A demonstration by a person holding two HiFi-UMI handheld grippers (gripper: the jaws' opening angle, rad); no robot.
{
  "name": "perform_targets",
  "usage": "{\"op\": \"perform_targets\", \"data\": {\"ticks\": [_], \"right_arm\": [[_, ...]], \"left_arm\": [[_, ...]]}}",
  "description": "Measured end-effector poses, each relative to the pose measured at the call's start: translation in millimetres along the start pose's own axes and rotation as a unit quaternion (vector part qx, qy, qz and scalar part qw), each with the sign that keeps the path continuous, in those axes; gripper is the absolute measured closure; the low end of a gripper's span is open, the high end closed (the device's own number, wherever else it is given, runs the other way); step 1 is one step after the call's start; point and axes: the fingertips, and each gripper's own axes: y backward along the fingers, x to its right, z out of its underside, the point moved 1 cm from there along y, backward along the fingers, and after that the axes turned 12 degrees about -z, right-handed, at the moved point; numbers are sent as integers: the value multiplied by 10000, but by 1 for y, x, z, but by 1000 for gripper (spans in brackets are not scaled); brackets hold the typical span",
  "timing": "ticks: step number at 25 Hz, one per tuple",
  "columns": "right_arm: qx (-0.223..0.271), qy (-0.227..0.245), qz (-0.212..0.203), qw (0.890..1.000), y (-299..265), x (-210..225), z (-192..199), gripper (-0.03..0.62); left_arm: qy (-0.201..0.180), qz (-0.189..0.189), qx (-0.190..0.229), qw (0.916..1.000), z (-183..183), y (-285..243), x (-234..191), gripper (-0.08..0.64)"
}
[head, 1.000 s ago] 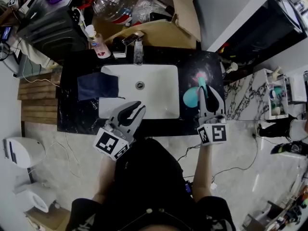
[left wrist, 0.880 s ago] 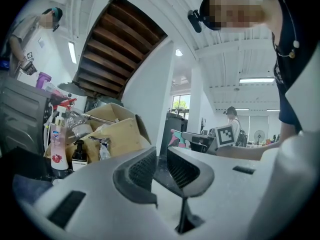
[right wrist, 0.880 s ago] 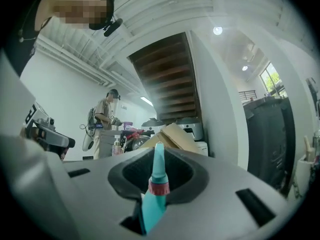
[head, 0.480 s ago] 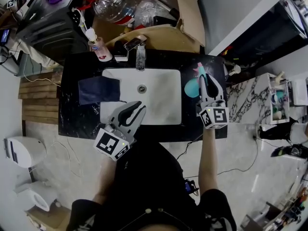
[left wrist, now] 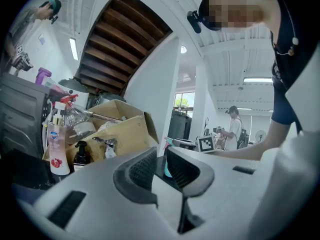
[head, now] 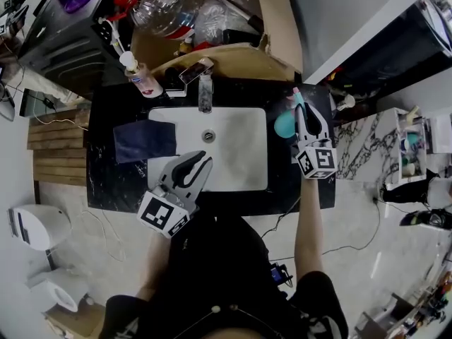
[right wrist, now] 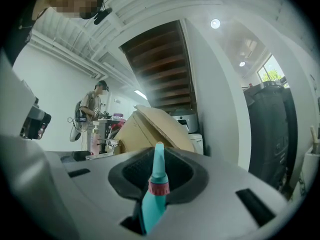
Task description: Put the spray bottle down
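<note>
We had the right gripper [head: 304, 111] pinched on the teal spray bottle [head: 284, 124], roughly upright over the black counter [head: 282, 182] right of the sink [head: 240, 162], well apart from the left gripper [head: 205, 160].

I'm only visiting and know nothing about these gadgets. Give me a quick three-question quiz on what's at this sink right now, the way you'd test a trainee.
1. True or false: the left gripper holds the teal plastic spray bottle.
2. Where does the dark blue cloth lie? A) in the brown cardboard box; B) on the black counter, at the left edge of the white rectangular sink; C) on the floor.
3. Fill in: the right gripper is closed on the ____.
Key: 1 false, the right gripper holds it; 2 B; 3 spray bottle.
</note>
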Motion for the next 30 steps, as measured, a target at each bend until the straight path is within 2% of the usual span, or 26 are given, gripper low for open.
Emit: {"op": "perform_targets", "data": {"ticks": [9, 16, 18, 20, 30], "right_arm": [[272, -51, 5, 9996, -3, 15, 2, 526], [348, -406, -154, 9985, -3, 15, 3, 517], [382, -478, -185, 9980, -3, 14, 4, 498], [416, -502, -181, 9977, -2, 14, 2, 451], [534, -402, -100, 9977, 14, 8, -20, 395]], "left_arm": [[-43, -36, -72, 10000, 1, -7, -10, 506], [-17, -40, -106, 9999, 3, -10, -14, 506], [-21, -39, -109, 9999, 2, -11, -15, 506], [-30, -23, -111, 9999, 2, -12, -15, 506], [-39, 22, -75, 10000, -1, -13, -16, 506]]}}
